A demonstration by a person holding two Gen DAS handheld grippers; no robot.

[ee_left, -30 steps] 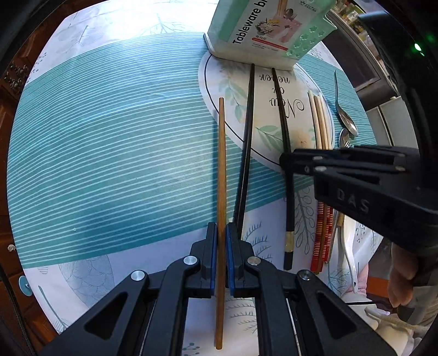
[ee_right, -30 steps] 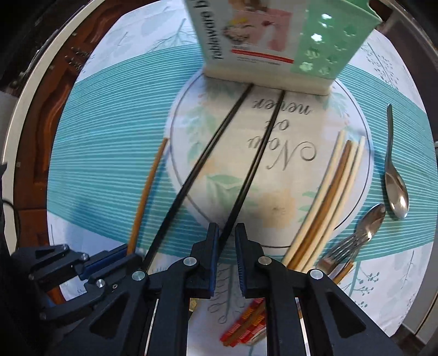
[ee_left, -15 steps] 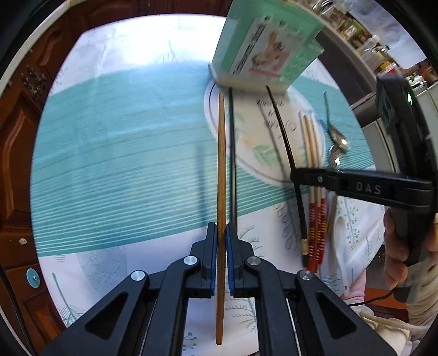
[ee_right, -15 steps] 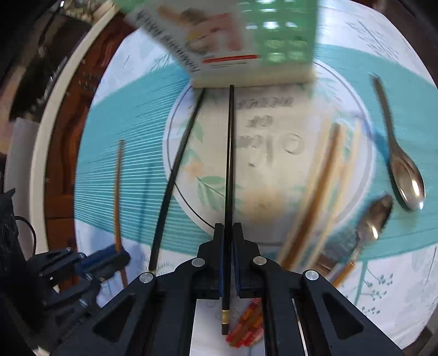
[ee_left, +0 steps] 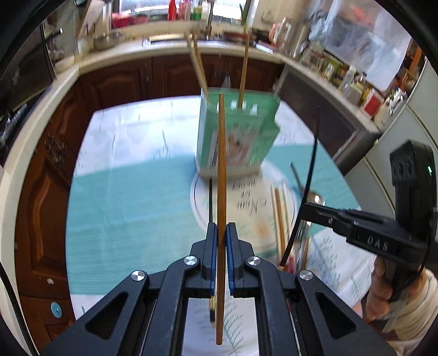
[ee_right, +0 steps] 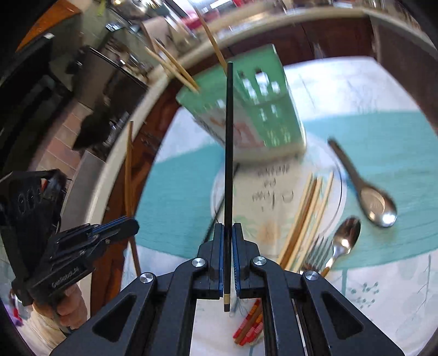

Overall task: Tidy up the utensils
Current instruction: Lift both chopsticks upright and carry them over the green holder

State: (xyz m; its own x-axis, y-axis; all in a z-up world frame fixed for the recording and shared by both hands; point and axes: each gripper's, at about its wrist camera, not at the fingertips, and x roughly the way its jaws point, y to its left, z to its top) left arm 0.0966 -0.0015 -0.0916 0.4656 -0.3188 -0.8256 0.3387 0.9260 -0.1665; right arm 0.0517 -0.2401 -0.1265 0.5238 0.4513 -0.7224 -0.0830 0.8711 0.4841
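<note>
Kitchen. Dark wood cabinets [ee_left: 115, 79] under pale counter [ee_left: 164, 52]; cluttered jars [ee_left: 336, 74] along right, blurred. Daylight from what may be a window [ee_left: 153, 5]. Grey fridge [ee_left: 405, 142] at right.

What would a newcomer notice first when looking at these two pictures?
Each gripper holds one chopstick lifted above the table: the left gripper is shut on a brown chopstick, the right gripper on a black chopstick. Behind them stands the green utensil holder with chopsticks already inside, and two spoons lie on the right.

A home kitchen: wooden cabinets [ee_left: 115, 79], countertop [ee_left: 164, 46] with bottles, patterned tablecloth [ee_left: 131, 202].
</note>
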